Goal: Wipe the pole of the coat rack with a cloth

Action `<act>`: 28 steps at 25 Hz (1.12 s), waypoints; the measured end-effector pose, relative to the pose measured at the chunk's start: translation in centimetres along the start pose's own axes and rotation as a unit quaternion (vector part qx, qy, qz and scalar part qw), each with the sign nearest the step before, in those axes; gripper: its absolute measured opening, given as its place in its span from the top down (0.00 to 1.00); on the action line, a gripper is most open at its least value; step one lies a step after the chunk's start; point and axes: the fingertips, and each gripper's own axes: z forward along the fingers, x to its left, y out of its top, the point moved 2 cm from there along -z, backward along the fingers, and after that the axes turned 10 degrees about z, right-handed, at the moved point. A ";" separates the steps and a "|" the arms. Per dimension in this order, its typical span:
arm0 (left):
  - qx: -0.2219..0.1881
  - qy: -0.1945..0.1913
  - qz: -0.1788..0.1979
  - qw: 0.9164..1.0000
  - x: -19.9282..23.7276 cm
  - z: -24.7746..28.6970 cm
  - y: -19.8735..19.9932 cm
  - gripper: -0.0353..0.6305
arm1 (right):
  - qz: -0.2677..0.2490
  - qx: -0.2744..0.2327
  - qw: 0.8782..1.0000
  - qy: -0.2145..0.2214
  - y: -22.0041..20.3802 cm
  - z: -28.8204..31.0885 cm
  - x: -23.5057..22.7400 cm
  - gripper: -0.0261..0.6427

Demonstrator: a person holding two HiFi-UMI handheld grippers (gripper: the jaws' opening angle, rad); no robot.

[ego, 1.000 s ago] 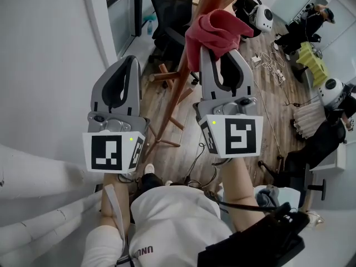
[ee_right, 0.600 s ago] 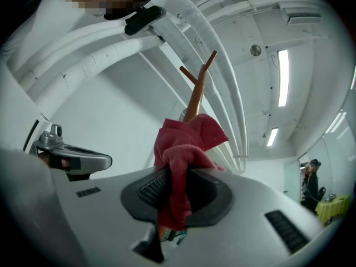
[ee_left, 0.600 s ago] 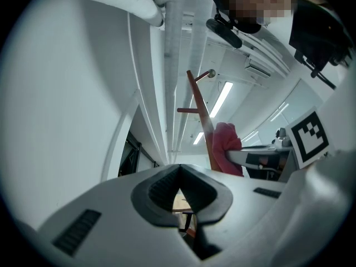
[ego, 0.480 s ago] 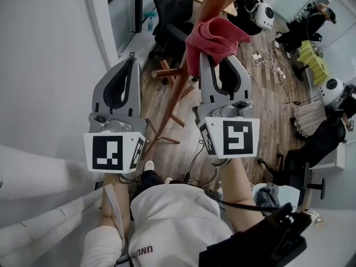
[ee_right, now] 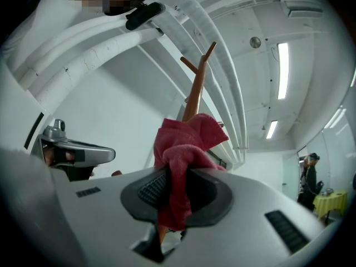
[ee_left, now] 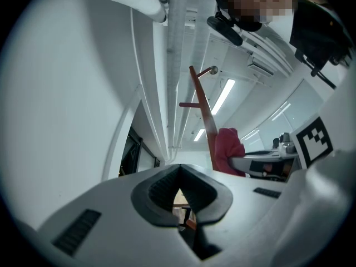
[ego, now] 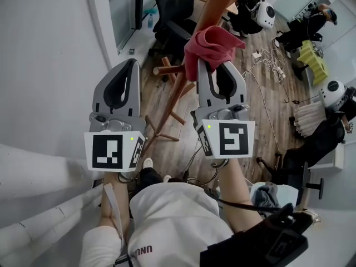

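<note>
A brown wooden coat rack pole (ego: 192,65) rises from the floor through the middle of the head view, with short pegs (ego: 167,69) low on it. My right gripper (ego: 214,60) is shut on a red cloth (ego: 210,43), which is bunched against the pole. In the right gripper view the cloth (ee_right: 183,149) hangs from the jaws in front of the pole (ee_right: 194,96). My left gripper (ego: 129,65) is shut with nothing in it, to the left of the pole and apart from it. The left gripper view shows the pole (ee_left: 204,107) and cloth (ee_left: 228,149) to its right.
A white wall (ego: 50,65) stands close on the left. Black office chairs (ego: 172,15) sit behind the rack. Cables (ego: 272,71) lie on the wooden floor, and people (ego: 311,21) with white helmets (ego: 335,93) are at the right.
My right gripper with the red cloth has slid slightly up along the pole. The left gripper has stayed where it was.
</note>
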 end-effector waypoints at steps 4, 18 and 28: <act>0.006 0.001 -0.002 1.000 0.1 -0.2 -0.4 0.93 | 0.002 0.007 1.000 0.000 -0.6 -0.1 0.1 0.86; 0.035 -0.001 -0.010 0.999 0.0 -1.0 -2.5 0.93 | 0.015 0.035 0.999 -0.009 -2.9 -0.8 0.2 0.86; 0.053 -0.002 -0.017 0.998 -0.2 -1.5 -3.8 0.93 | 0.030 0.057 0.998 -0.010 -4.7 -1.3 0.3 0.86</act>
